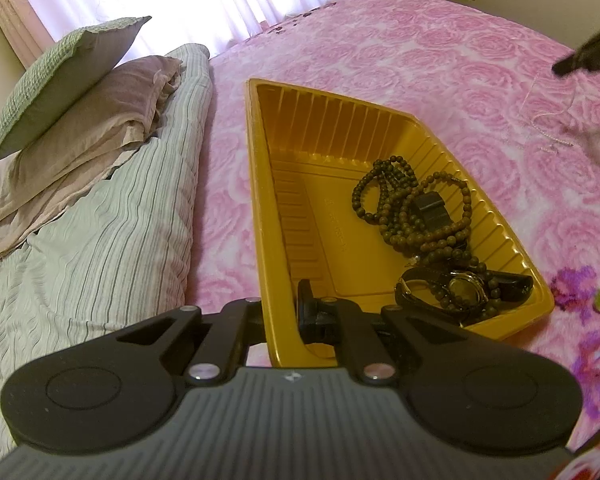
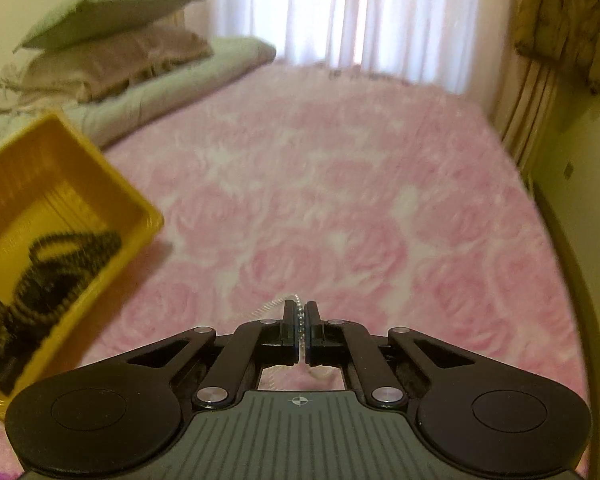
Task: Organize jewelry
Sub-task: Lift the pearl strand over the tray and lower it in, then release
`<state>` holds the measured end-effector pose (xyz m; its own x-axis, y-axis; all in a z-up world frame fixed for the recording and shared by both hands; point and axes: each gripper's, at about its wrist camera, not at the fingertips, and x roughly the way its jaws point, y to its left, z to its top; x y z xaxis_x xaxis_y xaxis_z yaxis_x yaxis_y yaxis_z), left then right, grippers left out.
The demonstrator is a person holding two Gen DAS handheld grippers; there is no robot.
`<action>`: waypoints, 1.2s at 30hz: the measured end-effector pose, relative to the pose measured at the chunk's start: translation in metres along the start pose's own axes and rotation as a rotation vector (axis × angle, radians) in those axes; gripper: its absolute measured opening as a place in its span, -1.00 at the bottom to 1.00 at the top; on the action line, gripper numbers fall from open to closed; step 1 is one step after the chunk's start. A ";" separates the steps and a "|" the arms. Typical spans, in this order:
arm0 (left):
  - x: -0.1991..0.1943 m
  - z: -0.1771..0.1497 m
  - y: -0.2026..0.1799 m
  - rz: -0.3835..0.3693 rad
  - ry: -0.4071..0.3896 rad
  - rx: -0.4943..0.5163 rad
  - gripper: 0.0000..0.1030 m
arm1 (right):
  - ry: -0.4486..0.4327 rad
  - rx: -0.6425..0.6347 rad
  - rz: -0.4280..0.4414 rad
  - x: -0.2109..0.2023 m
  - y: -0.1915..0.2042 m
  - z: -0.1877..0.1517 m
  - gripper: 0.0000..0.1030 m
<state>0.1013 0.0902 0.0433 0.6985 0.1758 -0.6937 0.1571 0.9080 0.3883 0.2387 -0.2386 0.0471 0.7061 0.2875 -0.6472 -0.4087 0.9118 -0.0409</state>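
Clearly, the ribbed yellow plastic tray lies on the bed's pink rose-patterned bedspread, and its near right corner holds the jewellery: long strands of dark brown wooden beads tangled in loops, with a black-strapped wristwatch with a gold-rimmed dial lying just in front of them. A thin silvery beaded chain is pinched between the pressed-together pads of the right gripper, which points down at a slant over the bedspread, to the right of the tray. More of the chain trails pale on the blanket beneath the gripper. The left gripper also slants downward and is clamped on the tray's near left wall, one finger inside the tray and one outside.

Much of the right wrist view is smeared by motion blur, so the beads there read only as a dark mass. From the left wrist, only a dark blurred tip of the right gripper shows at the upper right edge, and the faint chain below it is hard to trace. Stacked pillows lie on a striped quilt to the left.
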 end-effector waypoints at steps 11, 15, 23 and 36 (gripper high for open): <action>-0.003 0.001 -0.001 0.001 -0.009 0.009 -0.88 | -0.128 -0.107 -0.043 -0.082 0.007 0.045 -0.95; -0.003 0.001 -0.001 0.001 -0.009 0.009 -0.88 | -0.152 -0.150 -0.027 -0.096 0.018 0.057 -0.95; -0.003 0.001 -0.001 0.000 -0.008 0.009 -0.88 | -0.185 -0.253 0.063 -0.106 0.064 0.085 -0.95; -0.003 0.001 0.001 -0.015 -0.009 0.003 -0.87 | -0.209 -0.441 0.266 -0.089 0.168 0.111 -0.95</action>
<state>0.0996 0.0904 0.0463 0.7020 0.1586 -0.6943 0.1699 0.9094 0.3796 0.1712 -0.0786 0.1819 0.6267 0.5841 -0.5159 -0.7603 0.6033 -0.2406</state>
